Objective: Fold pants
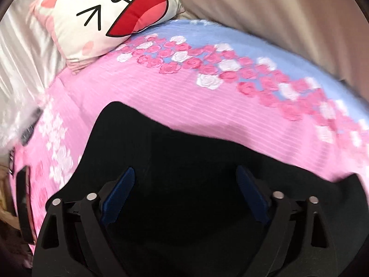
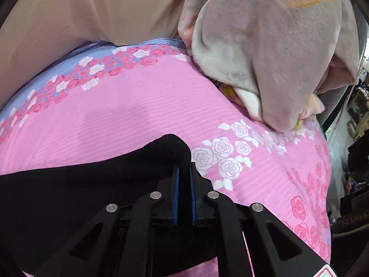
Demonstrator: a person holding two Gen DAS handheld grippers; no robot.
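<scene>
Bedspread; right gripper pinching pants

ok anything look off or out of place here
Nothing damaged or spilled. The black pants lie bunched on the pink bedspread, one edge pinched up in the right gripper; the left gripper hangs open above them.

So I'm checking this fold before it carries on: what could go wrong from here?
Only the right gripper is shut on the black pants, pinching a small peak of cloth; it might slip free. The left gripper is open over the pants, so pulling now could drag them unevenly. The gray blanket lies near and could snag.
</scene>
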